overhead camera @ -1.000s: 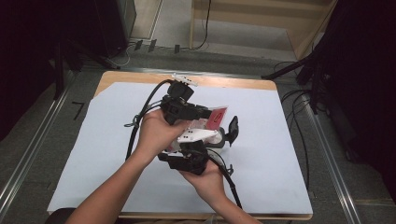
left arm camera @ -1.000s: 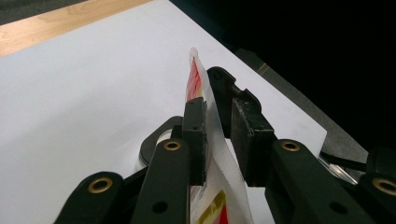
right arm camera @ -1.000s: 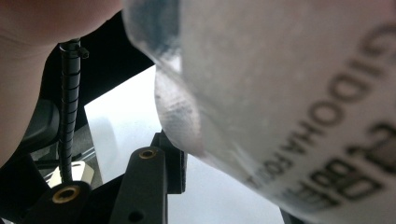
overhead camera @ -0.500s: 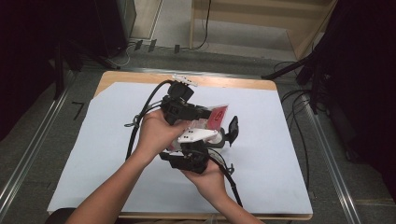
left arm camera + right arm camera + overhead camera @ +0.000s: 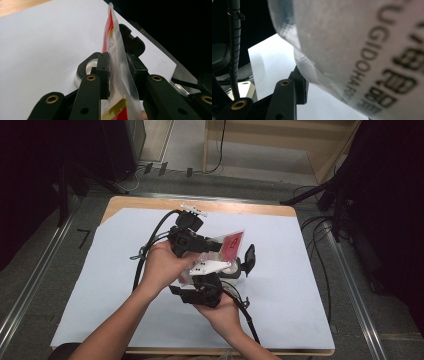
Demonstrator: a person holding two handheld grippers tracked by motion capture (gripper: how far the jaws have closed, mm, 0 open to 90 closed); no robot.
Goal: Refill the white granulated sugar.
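A person at a table covered with a white sheet (image 5: 300,285) holds a gripper in each hand, both meeting at a clear plastic pouch (image 5: 227,245) with a red label, lifted above the middle of the sheet. In the high view the left gripper (image 5: 212,245) comes in from the left and the right gripper (image 5: 235,270) from below; the pouch's long axis runs away from the left gripper's jaws, its far end pointing toward the table's far right. In the left gripper view the pouch (image 5: 117,65) stands on edge, seen thin-side on, running straight out between the two black jaws, which are narrowly parted and pressed against its flat sides, holding it. That view also shows a round clear lid (image 5: 86,71) lying on the sheet beyond the left-hand jaw. In the right gripper view the pouch (image 5: 362,55) is blurred, with dark lettering, close above one visible jaw; these jaws have just been opening, and whether they press on the pouch I cannot tell.
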